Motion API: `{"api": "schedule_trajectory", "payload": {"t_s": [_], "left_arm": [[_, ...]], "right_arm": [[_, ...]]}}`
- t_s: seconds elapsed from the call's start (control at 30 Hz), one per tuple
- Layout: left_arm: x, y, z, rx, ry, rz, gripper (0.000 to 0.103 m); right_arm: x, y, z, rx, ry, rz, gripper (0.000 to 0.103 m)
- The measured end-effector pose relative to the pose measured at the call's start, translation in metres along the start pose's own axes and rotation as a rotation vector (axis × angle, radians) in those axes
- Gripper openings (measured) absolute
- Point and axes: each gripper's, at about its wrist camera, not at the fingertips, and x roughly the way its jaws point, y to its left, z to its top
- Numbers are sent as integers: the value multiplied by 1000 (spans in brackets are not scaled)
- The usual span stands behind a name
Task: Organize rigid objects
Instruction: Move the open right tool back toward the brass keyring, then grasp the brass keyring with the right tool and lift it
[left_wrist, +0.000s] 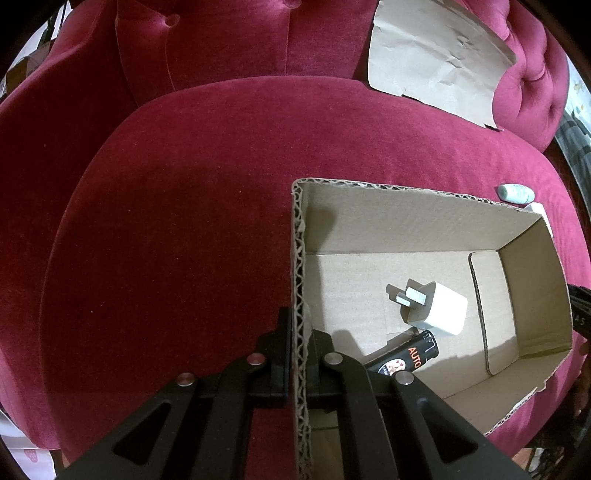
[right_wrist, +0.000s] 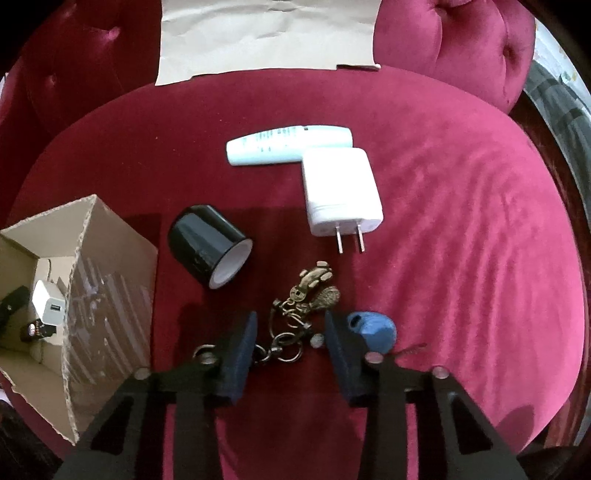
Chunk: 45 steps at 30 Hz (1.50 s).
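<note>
The left gripper (left_wrist: 300, 354) is pinching the near wall of the cardboard box (left_wrist: 406, 218), which is sitting on the red cushion (left_wrist: 184, 203) and holding a small charger (left_wrist: 439, 306) and a black lighter (left_wrist: 406, 356). Further right, the right gripper (right_wrist: 290, 343) is hovering with fingers spread around the keychain (right_wrist: 303, 295), between the black tape roll (right_wrist: 207, 243) and a blue fob (right_wrist: 373, 330), with the big white charger (right_wrist: 340, 192) and remote (right_wrist: 280, 144) lying beyond.

Plush crimson velvet seat cushion (right_wrist: 461, 229) beneath a raw-edged corrugated cardboard box (left_wrist: 406, 218), a glossy black tape roll (right_wrist: 203, 240), a smooth white plastic charger (right_wrist: 341, 192), a tarnished brass-toned metal keychain (right_wrist: 310, 291) and creased brown paper (right_wrist: 266, 33).
</note>
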Motion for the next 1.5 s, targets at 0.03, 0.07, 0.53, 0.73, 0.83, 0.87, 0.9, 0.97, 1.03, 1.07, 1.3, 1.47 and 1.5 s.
{"api": "schedule_trajectory", "payload": {"t_s": [0.03,0.07,0.53,0.73,0.83,0.87,0.9,0.97,1.03,1.07,1.3,1.47,1.5], "left_arm": [[0,0,0,0,0,0,3],[0,0,0,1,0,1,3],[0,0,0,2,-2,1,3],[0,0,0,-2,-1,-1,3],[0,1,0,0,-2,0,3],[0,0,-1,0,-3,0,3],[0,1,0,0,-2,-1,3],[0,1,-1,-2,-2,-2,3],[0,1,0,0,-2,-2,3],[0,0,-1,1,-3,0,3],[-1,1,-1,4,-3,1,3],[-1,2,0,5,-2,-1,3],[-1,2,0,6,-1,0,3]], "right_arm": [[1,1,0,-2,-1,-6,29],[2,2,0,-4,-4,-8,24],[-18,-1,-8,-10,-16,-12,10],[-34,-12,-3,-1,-29,7,10],[-46,-10,-2,-1,-41,10,10],[-50,-9,-3,0,-44,10,10],[-54,-9,-2,2,-49,8,10],[-62,-11,-2,6,-55,13,9],[-69,-15,0,2,-63,13,9],[-73,-16,0,1,-65,13,9],[-93,-12,1,-12,-84,10,9],[-107,-8,0,-17,-92,11,9],[-107,-7,1,-17,-93,10,9]]}}
